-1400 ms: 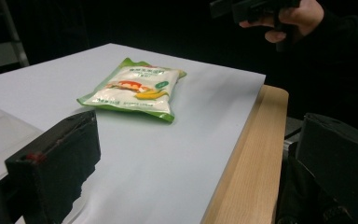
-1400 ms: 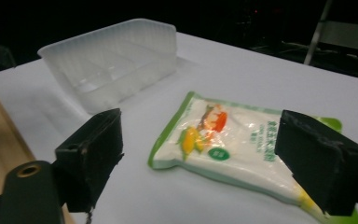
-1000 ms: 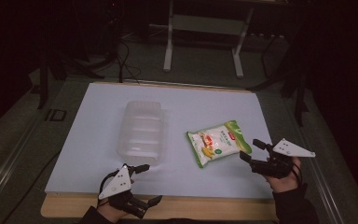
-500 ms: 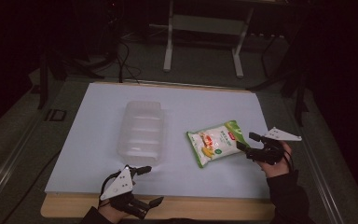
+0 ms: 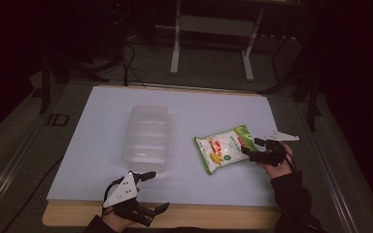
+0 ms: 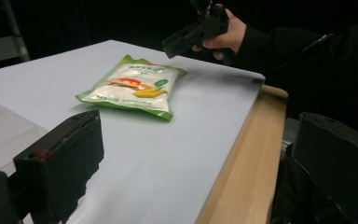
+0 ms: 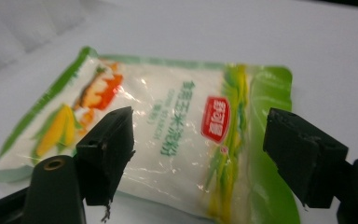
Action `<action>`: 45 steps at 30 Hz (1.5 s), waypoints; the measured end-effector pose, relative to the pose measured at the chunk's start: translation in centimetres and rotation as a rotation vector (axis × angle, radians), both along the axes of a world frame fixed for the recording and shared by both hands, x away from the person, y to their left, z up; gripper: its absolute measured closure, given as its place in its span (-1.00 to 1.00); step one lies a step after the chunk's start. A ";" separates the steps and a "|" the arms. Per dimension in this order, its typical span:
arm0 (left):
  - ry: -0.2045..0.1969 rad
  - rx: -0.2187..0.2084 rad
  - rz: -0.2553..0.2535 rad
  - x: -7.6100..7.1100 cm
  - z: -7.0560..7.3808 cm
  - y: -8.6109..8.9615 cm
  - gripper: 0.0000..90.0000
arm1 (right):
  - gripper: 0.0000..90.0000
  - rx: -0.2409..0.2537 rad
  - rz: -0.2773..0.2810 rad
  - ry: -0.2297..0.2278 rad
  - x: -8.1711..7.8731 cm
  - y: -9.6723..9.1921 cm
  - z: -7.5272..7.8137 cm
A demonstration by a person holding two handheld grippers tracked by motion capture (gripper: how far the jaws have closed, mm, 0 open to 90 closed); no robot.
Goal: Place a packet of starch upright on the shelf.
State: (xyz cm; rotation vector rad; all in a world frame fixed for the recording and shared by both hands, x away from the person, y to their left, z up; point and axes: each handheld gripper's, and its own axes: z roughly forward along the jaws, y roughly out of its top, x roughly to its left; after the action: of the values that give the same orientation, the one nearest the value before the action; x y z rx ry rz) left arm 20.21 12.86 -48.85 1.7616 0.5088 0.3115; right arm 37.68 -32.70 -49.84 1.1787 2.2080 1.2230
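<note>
Right gripper (image 7: 198, 158) fingers, just closing slightly, stand wide over the bag (image 7: 168, 140), untouched.

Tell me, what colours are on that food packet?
The packet is white with green edges and a red logo, clearest in the right gripper view.

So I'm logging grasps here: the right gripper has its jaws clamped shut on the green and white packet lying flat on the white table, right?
Not clamped. In the right gripper view the right gripper has its jaws open, standing apart over the green and white packet without pressing on it. The packet does lie flat on the white table.
</note>
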 end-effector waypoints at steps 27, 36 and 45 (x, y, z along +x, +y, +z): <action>0.015 0.021 -0.012 0.1 -0.3 -0.4 -0.96 | -0.38 0.000 -0.035 0.191 2.5 -0.2 -3.0; 0.015 0.024 -0.014 0.0 -0.3 -0.5 -0.96 | 0.40 -0.075 -0.038 0.218 2.5 1.3 -2.3; 0.020 0.020 -0.014 0.0 -0.2 -0.4 -0.95 | 0.84 -0.083 -0.063 0.223 2.7 2.1 -1.4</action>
State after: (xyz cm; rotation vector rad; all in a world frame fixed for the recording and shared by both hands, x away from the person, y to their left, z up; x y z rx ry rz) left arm 20.18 12.49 -49.06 1.7881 0.5095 0.2905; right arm 40.34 -30.62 -51.25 1.3979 2.3341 1.0072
